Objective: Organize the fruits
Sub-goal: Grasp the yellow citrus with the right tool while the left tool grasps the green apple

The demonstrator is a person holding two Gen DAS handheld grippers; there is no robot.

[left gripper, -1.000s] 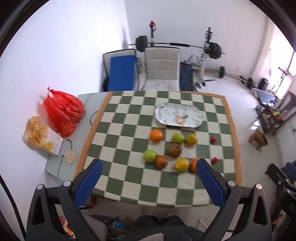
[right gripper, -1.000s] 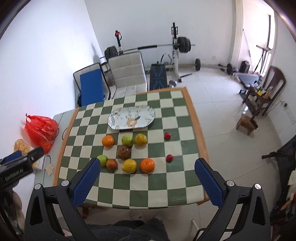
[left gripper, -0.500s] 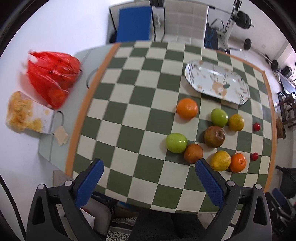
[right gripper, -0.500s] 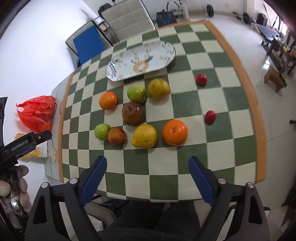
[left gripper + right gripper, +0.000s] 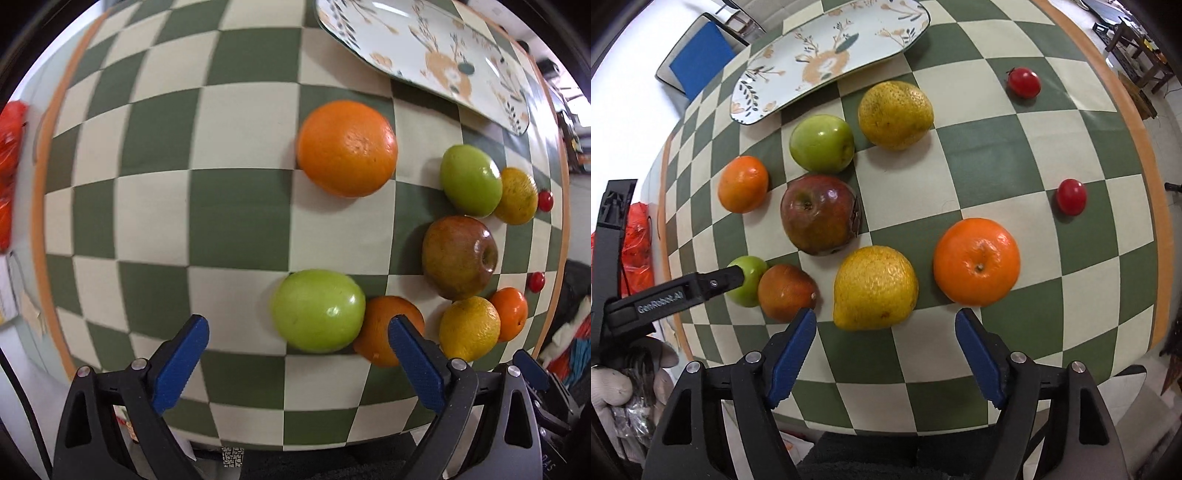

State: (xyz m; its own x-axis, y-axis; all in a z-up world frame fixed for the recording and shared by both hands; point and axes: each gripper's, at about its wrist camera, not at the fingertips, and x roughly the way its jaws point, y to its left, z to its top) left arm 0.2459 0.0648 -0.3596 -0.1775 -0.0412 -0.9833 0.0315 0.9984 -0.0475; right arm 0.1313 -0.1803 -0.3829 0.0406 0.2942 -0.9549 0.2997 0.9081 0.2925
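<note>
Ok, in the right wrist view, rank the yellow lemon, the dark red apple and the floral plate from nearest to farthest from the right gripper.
1. Yellow lemon, just ahead of the open right gripper, slightly left.
2. Dark red apple, farther back, left.
3. Floral plate, at the table's far side.

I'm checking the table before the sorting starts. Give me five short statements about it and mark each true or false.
1. The patterned plate has no fruit on it. True.
2. The left gripper is shut on the green apple. False: its jaws stand open, with the apple between them and apart from both.
3. Two small red tomatoes lie apart from the main cluster. True.
4. The right gripper holds the yellow lemon. False: it is open and empty, with the lemon just ahead of it.
5. The dark red apple sits on the plate. False: it lies on the checked cloth.
</note>
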